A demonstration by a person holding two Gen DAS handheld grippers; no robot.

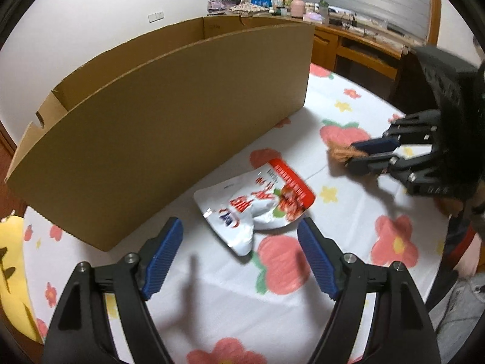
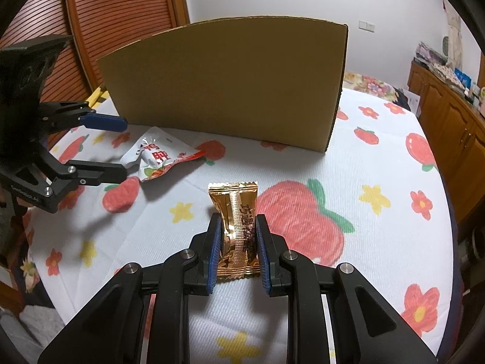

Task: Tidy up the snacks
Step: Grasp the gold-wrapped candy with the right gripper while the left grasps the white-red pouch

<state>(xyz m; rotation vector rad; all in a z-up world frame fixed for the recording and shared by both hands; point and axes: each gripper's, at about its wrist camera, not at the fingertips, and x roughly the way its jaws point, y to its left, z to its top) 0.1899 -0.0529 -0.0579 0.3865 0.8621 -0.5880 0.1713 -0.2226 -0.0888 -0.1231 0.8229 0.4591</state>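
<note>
A white and red snack pouch (image 1: 257, 203) lies on the flowered cloth just ahead of my open left gripper (image 1: 239, 227); it also shows in the right wrist view (image 2: 157, 157), between the left gripper's fingers (image 2: 106, 148). My right gripper (image 2: 236, 221) is shut on a gold snack packet (image 2: 235, 209) and holds it over the cloth; in the left wrist view the right gripper (image 1: 354, 153) shows at the right with the gold packet (image 1: 339, 153) in it. A large open cardboard box (image 1: 169, 115) stands behind the snacks, also in the right wrist view (image 2: 230, 82).
The flowered cloth (image 2: 379, 157) covers a bed-like surface. A wooden cabinet (image 2: 448, 112) with clutter stands at the right, a slatted wooden door (image 2: 91, 30) at the left. A yellow cushion (image 1: 12, 261) lies by the box's left end.
</note>
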